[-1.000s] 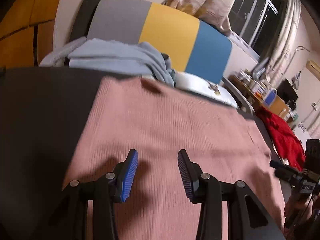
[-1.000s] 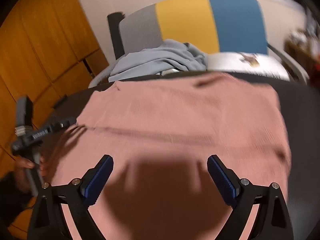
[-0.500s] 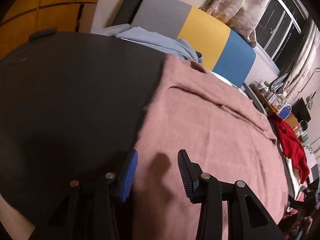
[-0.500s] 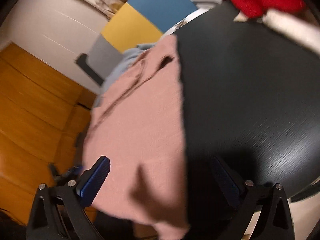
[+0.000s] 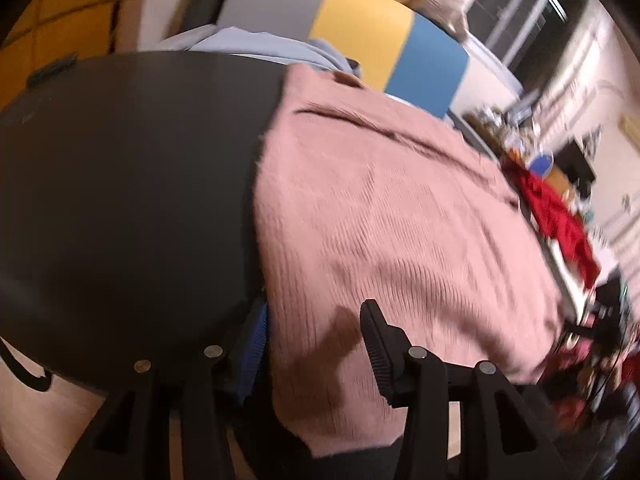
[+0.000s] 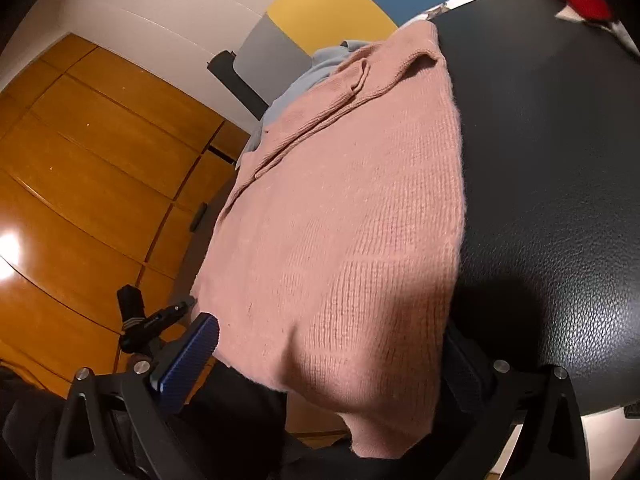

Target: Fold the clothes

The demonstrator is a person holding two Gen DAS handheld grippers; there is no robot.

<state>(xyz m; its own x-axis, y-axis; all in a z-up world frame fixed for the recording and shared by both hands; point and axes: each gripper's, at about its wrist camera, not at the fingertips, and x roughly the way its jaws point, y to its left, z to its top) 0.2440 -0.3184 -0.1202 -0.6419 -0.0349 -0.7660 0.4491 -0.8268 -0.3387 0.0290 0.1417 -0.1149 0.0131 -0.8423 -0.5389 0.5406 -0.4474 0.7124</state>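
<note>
Pink knit sweater (image 5: 400, 216) lies spread flat across a dark round table (image 5: 120, 180), its near hem hanging over the table's near edge. In the right wrist view the same sweater (image 6: 340, 220) covers the left half of the table (image 6: 560, 160), with its folded collar end at the far side.

Left gripper (image 5: 316, 348): the jaws are opening. The near left corner of the sweater lies between the two fingers. The right finger stands over the knit; the left finger, with its blue pad (image 5: 256, 344), sits at the garment's left edge against the table rim. The pads do not press the cloth.

Right gripper (image 6: 332, 364): the jaws stand spread wide. The overhanging hem droops between the fingers, nearer the right one. The left finger's blue pad (image 6: 188, 360) is clear of the cloth, just beside the hem's left corner. The right finger is mostly hidden behind the hanging fabric, at the sweater's right edge by the table rim. No pinch is visible.

Beyond the table a light blue garment (image 5: 256, 44) lies heaped against a grey, yellow and blue panel (image 5: 360, 40). A red cloth (image 5: 560, 220) lies off the table's right side. Orange wood cabinets (image 6: 80, 180) fill the left of the right wrist view, where the left gripper's black frame (image 6: 148, 320) also shows, near the sweater's left corner.
</note>
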